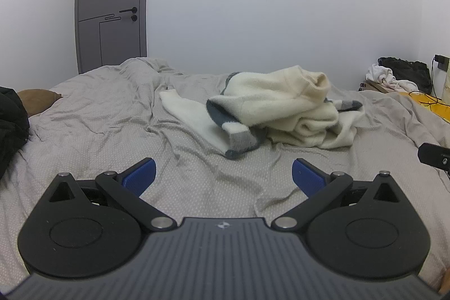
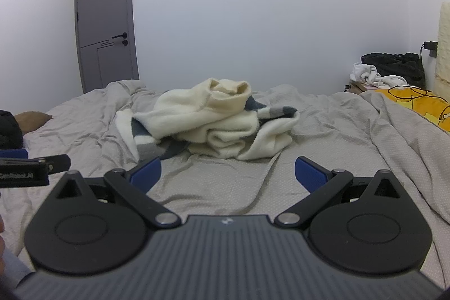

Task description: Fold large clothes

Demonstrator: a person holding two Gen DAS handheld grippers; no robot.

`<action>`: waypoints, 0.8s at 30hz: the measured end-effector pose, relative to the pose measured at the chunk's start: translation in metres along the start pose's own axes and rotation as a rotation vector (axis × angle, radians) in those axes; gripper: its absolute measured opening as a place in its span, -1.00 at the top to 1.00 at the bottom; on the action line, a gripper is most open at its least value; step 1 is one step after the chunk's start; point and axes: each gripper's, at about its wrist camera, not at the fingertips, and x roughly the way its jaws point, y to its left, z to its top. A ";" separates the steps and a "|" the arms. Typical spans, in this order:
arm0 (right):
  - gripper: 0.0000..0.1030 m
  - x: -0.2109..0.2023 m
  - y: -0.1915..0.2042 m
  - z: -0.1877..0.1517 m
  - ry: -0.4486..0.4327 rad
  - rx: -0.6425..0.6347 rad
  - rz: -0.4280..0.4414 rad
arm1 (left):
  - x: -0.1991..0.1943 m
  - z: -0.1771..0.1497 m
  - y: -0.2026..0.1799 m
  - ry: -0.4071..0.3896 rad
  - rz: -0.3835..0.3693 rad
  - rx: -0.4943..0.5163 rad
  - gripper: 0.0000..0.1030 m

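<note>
A cream fleece garment with grey and dark blue trim lies crumpled in a heap in the middle of the bed; one sleeve stretches left. It also shows in the right wrist view. My left gripper is open and empty, low over the sheet, short of the heap. My right gripper is open and empty, also just short of the heap. The left gripper's side shows at the left edge of the right wrist view, and the right gripper's tip at the right edge of the left wrist view.
The bed has a wrinkled grey sheet. A brown pillow and black cloth lie at the left. A yellow cushion with a cable and a pile of black and white clothes sit at the right. A grey door stands behind.
</note>
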 end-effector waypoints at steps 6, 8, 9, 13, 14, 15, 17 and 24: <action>-1.00 0.000 0.001 -0.001 0.004 0.003 0.000 | 0.001 -0.001 -0.001 0.002 -0.006 0.000 -1.00; -1.00 0.000 0.002 -0.001 0.004 0.004 0.001 | 0.001 -0.002 -0.001 0.004 -0.008 0.001 -1.00; -1.00 0.000 0.001 -0.001 0.004 0.004 0.001 | 0.000 -0.003 0.000 0.003 -0.011 0.000 -1.00; -1.00 0.000 0.003 -0.002 0.006 0.003 0.003 | 0.001 -0.002 0.002 0.005 -0.019 -0.007 -1.00; -1.00 0.000 0.004 -0.002 0.006 0.004 0.002 | 0.001 -0.002 0.003 0.005 -0.020 -0.009 -1.00; -1.00 0.000 0.004 -0.002 0.007 0.004 0.002 | 0.001 -0.002 0.003 0.006 -0.021 -0.008 -1.00; -1.00 0.000 0.003 -0.003 0.007 0.006 0.001 | 0.002 -0.002 0.004 0.009 -0.024 -0.009 -1.00; -1.00 0.003 -0.001 -0.005 0.025 0.040 0.005 | 0.009 0.002 0.004 0.013 -0.047 -0.013 -1.00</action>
